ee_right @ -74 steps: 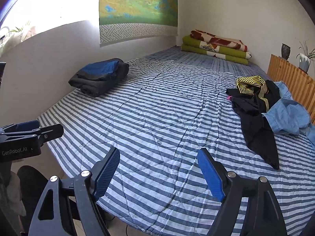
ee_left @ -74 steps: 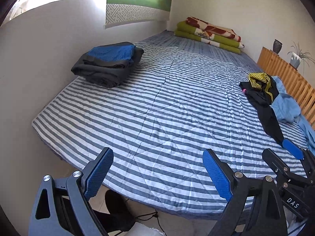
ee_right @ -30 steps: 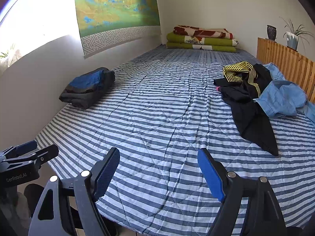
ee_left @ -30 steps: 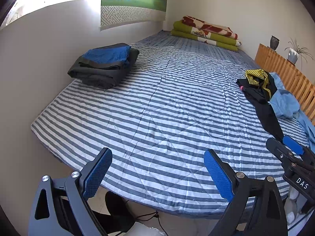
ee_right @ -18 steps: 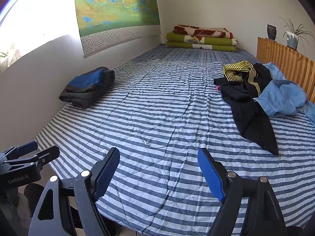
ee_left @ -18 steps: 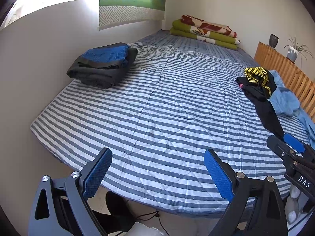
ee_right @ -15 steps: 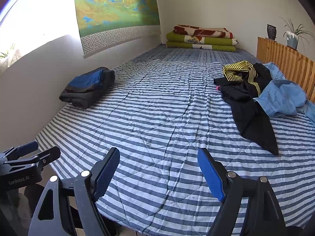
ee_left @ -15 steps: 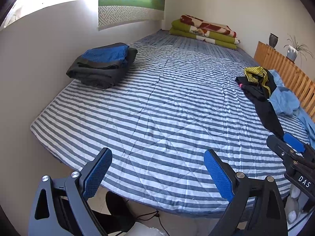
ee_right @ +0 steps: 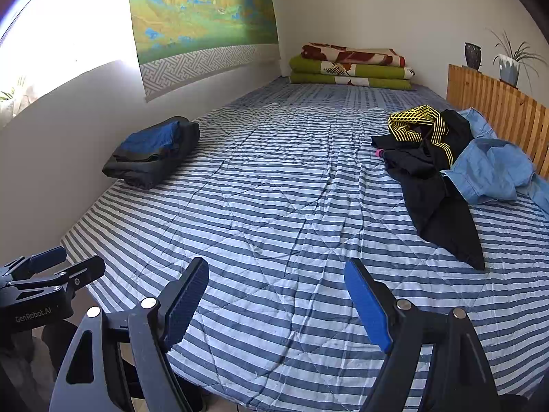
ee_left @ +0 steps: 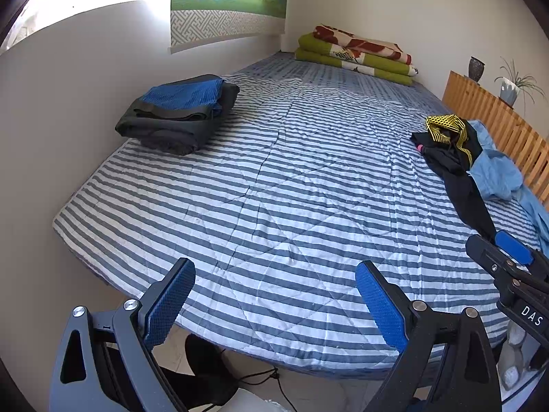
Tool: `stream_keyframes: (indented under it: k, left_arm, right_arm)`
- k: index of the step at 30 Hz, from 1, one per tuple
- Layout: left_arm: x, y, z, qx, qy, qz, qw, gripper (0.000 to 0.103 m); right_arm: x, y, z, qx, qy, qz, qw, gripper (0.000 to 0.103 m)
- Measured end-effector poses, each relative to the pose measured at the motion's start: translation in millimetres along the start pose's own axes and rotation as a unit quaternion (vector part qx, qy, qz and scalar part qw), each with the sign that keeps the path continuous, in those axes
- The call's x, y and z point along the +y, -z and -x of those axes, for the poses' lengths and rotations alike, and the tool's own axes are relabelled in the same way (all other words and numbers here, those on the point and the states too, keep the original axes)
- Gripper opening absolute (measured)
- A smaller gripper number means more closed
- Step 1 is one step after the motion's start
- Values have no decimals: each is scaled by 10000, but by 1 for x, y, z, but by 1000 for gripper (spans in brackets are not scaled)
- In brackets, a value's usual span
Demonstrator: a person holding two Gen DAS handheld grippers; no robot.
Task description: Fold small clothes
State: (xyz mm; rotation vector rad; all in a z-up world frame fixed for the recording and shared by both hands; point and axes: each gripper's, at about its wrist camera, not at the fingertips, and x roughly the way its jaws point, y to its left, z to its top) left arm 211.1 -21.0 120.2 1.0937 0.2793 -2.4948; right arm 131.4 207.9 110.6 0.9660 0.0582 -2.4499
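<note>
Both the left tongs and right tongs hang released and empty over the striped quilted bed's near edge, having swung toward the crumpled black-and-yellow garment beside the wooden slatted headboard; fetching seems next.

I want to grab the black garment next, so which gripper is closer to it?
Right. The right gripper hangs over the bed's near edge, just left of the black garment; the left gripper is farther left.
</note>
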Motion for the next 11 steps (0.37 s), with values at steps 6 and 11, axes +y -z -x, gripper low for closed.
stream_keyframes:
  k: [6,11]
  left_arm:
    - [-3,-1,-4,-5,47,-40,10000,96]
    - [-18,-16,-7,-34,285,-186,9994,96]
  right_arm:
    - [-4,3,-1,42,51,7,10000,78]
    - [-14,6,-2,81,190,-32,9998,78]
